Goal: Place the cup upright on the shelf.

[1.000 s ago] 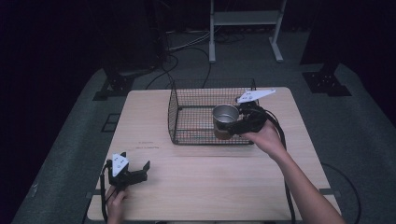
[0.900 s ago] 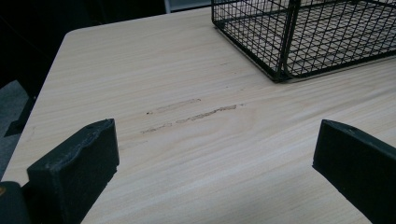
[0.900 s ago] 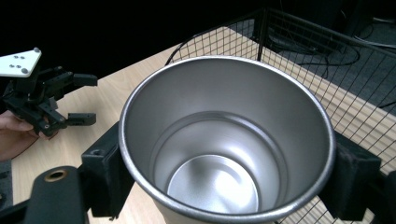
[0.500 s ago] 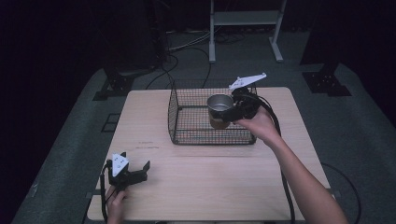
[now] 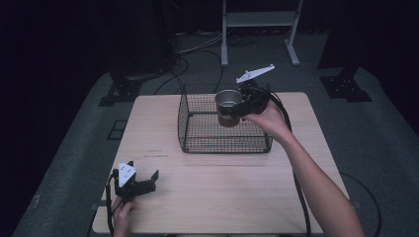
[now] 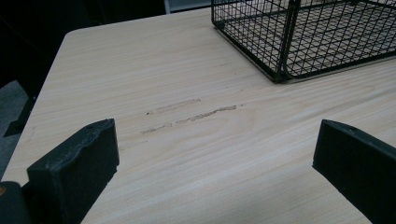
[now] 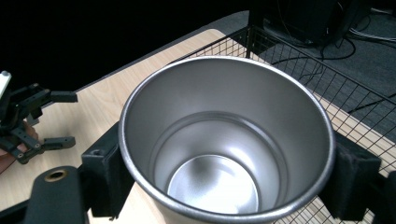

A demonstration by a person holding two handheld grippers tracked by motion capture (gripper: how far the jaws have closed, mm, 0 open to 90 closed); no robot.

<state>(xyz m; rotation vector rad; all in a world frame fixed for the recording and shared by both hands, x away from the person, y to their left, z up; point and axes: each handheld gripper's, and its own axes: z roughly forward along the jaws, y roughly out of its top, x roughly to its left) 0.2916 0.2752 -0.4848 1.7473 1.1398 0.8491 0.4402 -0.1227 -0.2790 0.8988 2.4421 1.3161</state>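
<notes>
A shiny steel cup [image 5: 228,104] hangs upright in the air above the black wire basket [image 5: 197,132], over its back part, held by my right gripper [image 5: 237,109], which is shut on its sides. From the right gripper view the empty cup [image 7: 224,154] is seen from above with a black jaw on either side. My left gripper [image 5: 143,183] rests near the table's front left corner, open and holding nothing. In the left gripper view its gripper [image 6: 215,172] has its jaws wide apart over bare wood, with the basket's corner [image 6: 280,70] ahead.
The light wooden table [image 5: 222,197] has a scuff mark [image 6: 187,114] in front of the left gripper. A dark floor with cables and a white stand [image 5: 257,19] lies beyond the table's far edge.
My right gripper has lifted the cup higher and carried it toward the back of the basket. The left gripper has stayed put.
</notes>
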